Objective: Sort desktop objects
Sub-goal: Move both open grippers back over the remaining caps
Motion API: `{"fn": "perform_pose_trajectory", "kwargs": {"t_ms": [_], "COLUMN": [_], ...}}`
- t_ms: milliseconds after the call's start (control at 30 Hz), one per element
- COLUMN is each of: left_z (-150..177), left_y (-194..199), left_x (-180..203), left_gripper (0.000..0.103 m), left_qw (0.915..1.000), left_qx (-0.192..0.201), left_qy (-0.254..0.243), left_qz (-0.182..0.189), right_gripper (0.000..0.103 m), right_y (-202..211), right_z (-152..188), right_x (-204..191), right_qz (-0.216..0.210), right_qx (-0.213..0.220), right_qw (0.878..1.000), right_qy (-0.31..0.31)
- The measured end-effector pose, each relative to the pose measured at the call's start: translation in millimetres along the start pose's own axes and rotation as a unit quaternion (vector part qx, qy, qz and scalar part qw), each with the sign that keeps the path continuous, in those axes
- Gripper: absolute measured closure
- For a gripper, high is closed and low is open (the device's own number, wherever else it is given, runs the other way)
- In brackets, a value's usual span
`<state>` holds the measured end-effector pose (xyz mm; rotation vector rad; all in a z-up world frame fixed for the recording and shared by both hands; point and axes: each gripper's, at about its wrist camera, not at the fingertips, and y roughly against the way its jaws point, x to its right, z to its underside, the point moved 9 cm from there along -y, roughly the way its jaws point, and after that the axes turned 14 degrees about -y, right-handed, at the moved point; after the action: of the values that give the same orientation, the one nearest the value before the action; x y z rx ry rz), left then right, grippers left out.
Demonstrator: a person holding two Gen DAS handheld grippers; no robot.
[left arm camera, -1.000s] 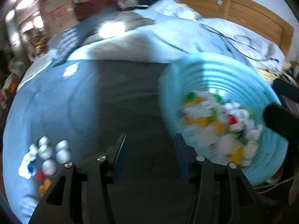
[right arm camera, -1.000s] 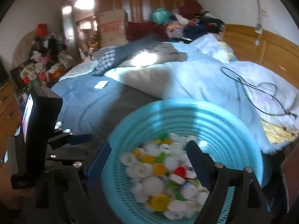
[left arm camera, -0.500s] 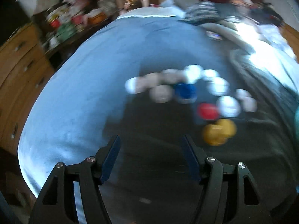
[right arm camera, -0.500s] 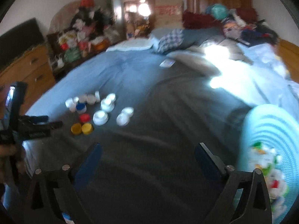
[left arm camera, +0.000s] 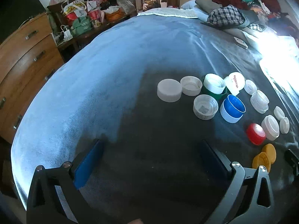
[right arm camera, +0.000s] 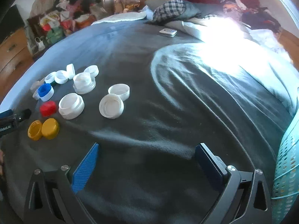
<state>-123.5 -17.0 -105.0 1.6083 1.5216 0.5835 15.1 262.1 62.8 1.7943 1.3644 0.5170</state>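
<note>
Through the left wrist camera we are looking down on the grey blanket [left arm camera: 149, 127], holding the left gripper [left arm camera: 151, 160] with its jaws, which have just been opening, spread wide on nothing, while the bottle caps [left arm camera: 205, 93] are lying in a cluster at about two o'clock, with the blue cap [left arm camera: 232, 108], the red cap [left arm camera: 255, 133] and two yellow caps [left arm camera: 264, 157] trailing toward four o'clock. Through the right wrist camera we are holding the right gripper [right arm camera: 147, 160] equally wide and empty, its jaws having just finished opening, seeing the same caps at ten o'clock and the turquoise basket [right arm camera: 287, 158] standing at the frame's edge near four o'clock.
</note>
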Motion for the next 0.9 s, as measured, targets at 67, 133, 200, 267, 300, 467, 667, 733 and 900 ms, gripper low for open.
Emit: {"fn": "perform_pose_trajectory", "kwargs": {"t_ms": [67,133,200,267,300,467,667,733,900], "left_z": [1.2,-0.1,-0.7,-1.1,-2.5,-5.1,-7.4,-7.8,-7.5], "left_y": [1.9,0.7,-0.2,0.0,-0.5,-1.9,-3.2,-3.8,-4.1], "left_x": [0.4,-1.1,-2.5,-2.5,-2.2,-2.9,-2.3,-2.3,-1.4], "left_gripper": [0.001,0.001,0.001,0.001,0.001,0.001,0.001,0.001,0.001], "left_qw": [1.0,0.9999,0.9999,0.9999,0.9999,0.9998,0.9998,0.9998,0.9998], "left_qx": [0.007,0.011,0.013,0.014,0.013,0.013,0.013,0.013,0.015], "left_qy": [0.002,0.005,0.009,0.008,0.008,0.007,0.007,0.009,0.008], "left_qz": [-0.004,0.003,0.007,0.005,0.007,0.014,0.012,0.013,0.011], "right_gripper": [0.0,0.0,0.0,0.0,0.0,0.0,0.0,0.0,0.0], "right_y": [-5.4,-5.6,-5.1,-4.7,-4.1,-3.4,-3.3,-3.3,-2.8], "right_z": [0.3,-1.0,-1.7,-1.4,-1.0,-0.8,-0.6,-0.6,-0.4], "right_x": [3.2,1.5,1.6,2.4,2.6,3.0,2.9,2.9,1.7], "right_qz": [-0.021,-0.017,-0.016,-0.021,-0.022,-0.023,-0.023,-0.023,-0.024], "right_qx": [-0.006,-0.004,-0.001,-0.003,-0.002,-0.002,-0.002,-0.002,-0.002], "right_qw": [1.0,1.0,1.0,1.0,1.0,1.0,1.0,1.0,1.0], "right_qy": [-0.018,-0.015,-0.014,-0.018,-0.018,-0.019,-0.019,-0.019,-0.02]}}
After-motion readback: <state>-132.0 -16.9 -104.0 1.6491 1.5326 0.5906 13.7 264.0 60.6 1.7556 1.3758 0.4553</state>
